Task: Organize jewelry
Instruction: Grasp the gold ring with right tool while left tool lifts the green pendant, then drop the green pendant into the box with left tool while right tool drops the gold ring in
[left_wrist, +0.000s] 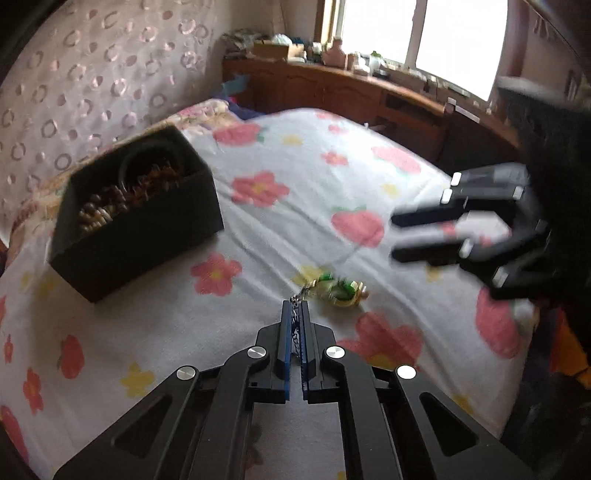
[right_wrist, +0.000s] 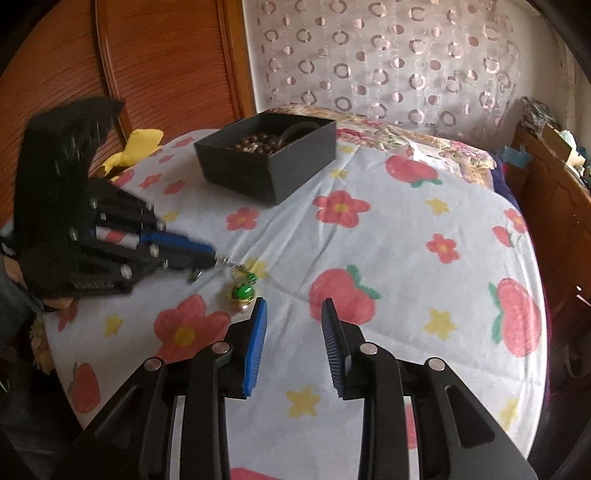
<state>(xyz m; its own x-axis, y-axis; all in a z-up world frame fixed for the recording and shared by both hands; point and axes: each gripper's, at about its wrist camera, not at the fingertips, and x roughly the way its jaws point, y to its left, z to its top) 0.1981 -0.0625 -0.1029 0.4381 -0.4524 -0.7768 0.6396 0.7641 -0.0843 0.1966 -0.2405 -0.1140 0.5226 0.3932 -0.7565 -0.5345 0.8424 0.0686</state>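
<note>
A green and gold pendant (left_wrist: 338, 291) on a thin metal chain (left_wrist: 295, 314) lies on the flowered bedspread (left_wrist: 295, 166). My left gripper (left_wrist: 295, 303) is shut on the chain, with the pendant just beyond its tips. In the right wrist view the same left gripper (right_wrist: 213, 257) comes in from the left, and the pendant (right_wrist: 242, 291) lies at the end of the chain. My right gripper (right_wrist: 293, 304) stands open just right of the pendant, nothing between its blue pads (right_wrist: 258, 325). A black box (left_wrist: 140, 229) (right_wrist: 266, 158) holding brown beads and a dark bangle sits farther back.
A wooden cabinet (left_wrist: 332, 88) under a bright window runs along the far side of the bed. A patterned curtain (right_wrist: 388, 55) hangs behind the box. A yellow cloth item (right_wrist: 138, 147) lies at the bed's left edge beside wooden doors (right_wrist: 129, 55).
</note>
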